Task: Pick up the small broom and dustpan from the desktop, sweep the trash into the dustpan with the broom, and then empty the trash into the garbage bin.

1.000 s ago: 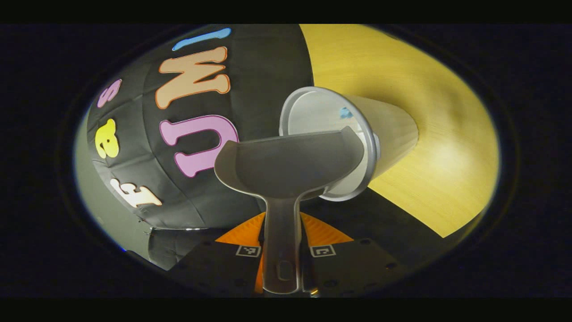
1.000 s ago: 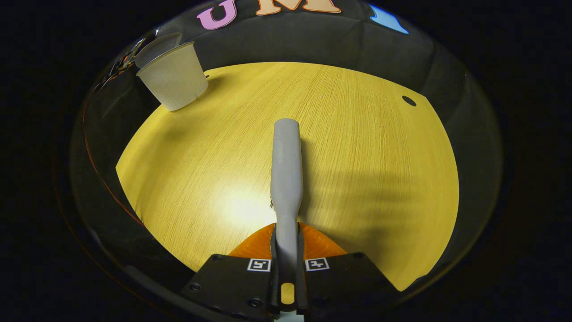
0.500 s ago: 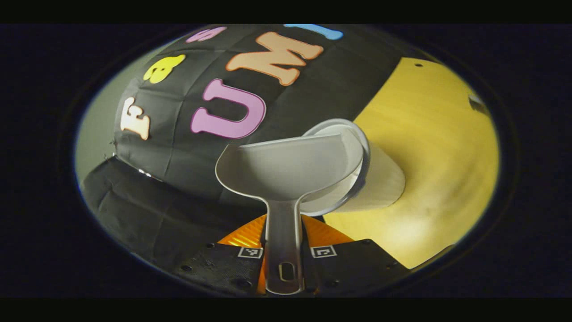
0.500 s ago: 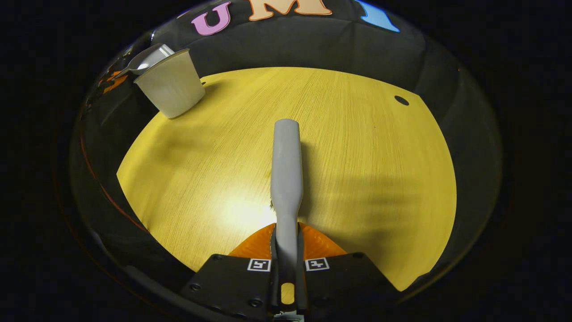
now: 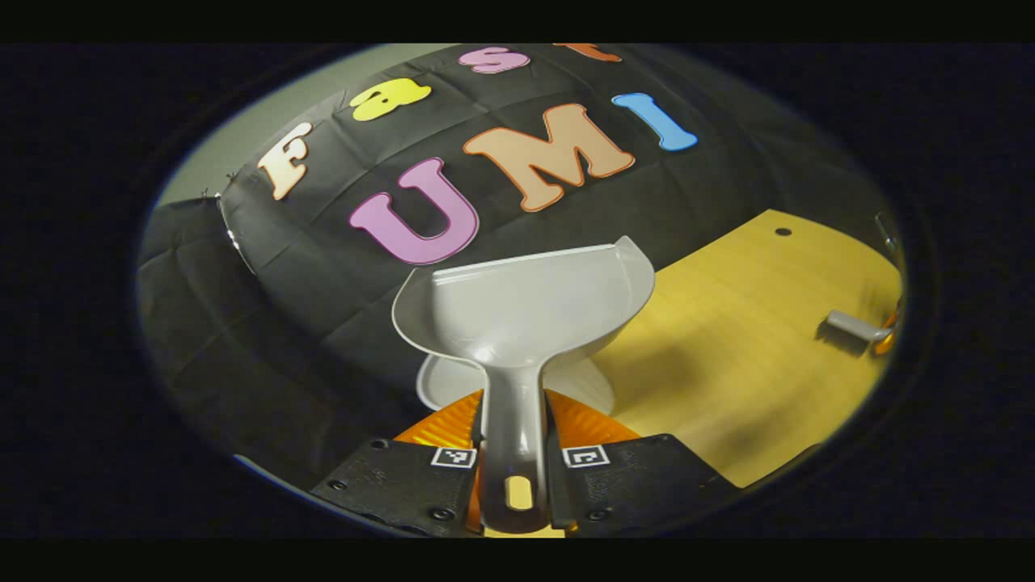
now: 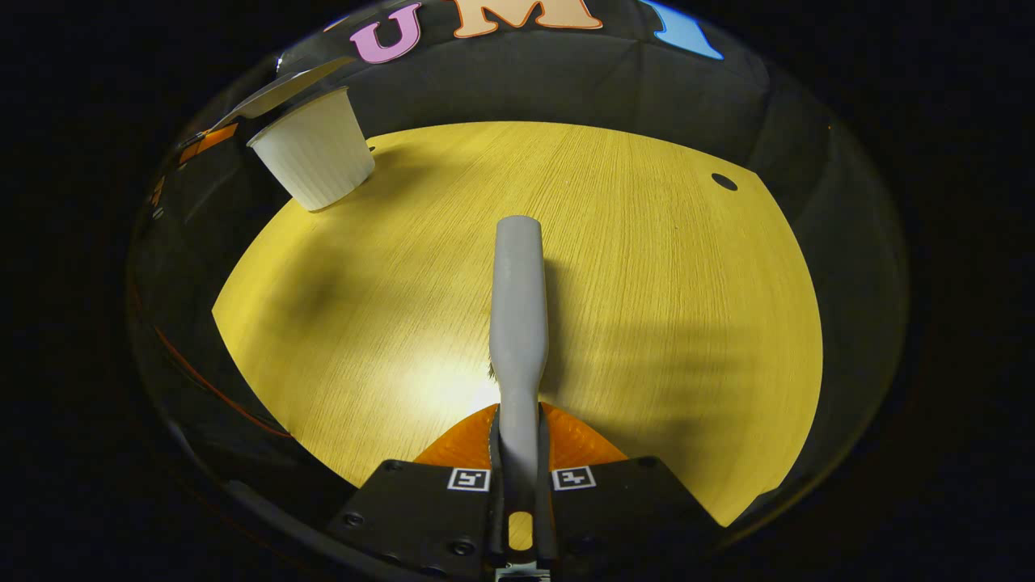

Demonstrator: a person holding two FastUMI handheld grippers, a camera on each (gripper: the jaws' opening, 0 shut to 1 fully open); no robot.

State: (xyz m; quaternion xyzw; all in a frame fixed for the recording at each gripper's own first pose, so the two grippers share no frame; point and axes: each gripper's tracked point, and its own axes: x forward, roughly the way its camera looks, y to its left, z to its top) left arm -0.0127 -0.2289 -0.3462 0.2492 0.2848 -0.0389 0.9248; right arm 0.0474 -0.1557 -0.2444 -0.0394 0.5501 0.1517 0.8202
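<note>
Pale grey plastic dustpan (image 5: 525, 303) hanging level above white ribbed plastic garbage bin (image 6: 315, 149), which is standing at far corner of yellow wood-grain desk (image 6: 647, 267). Pan looking empty; tipping step judged about finished. Doing well: carrying pan clear of bin rim, setting down flat.

Left tongs (image 5: 517, 461) clamping dustpan handle. Right tongs (image 6: 517, 477) pressing together on handle of grey plastic small broom (image 6: 517, 299), hovering over desk middle.
</note>
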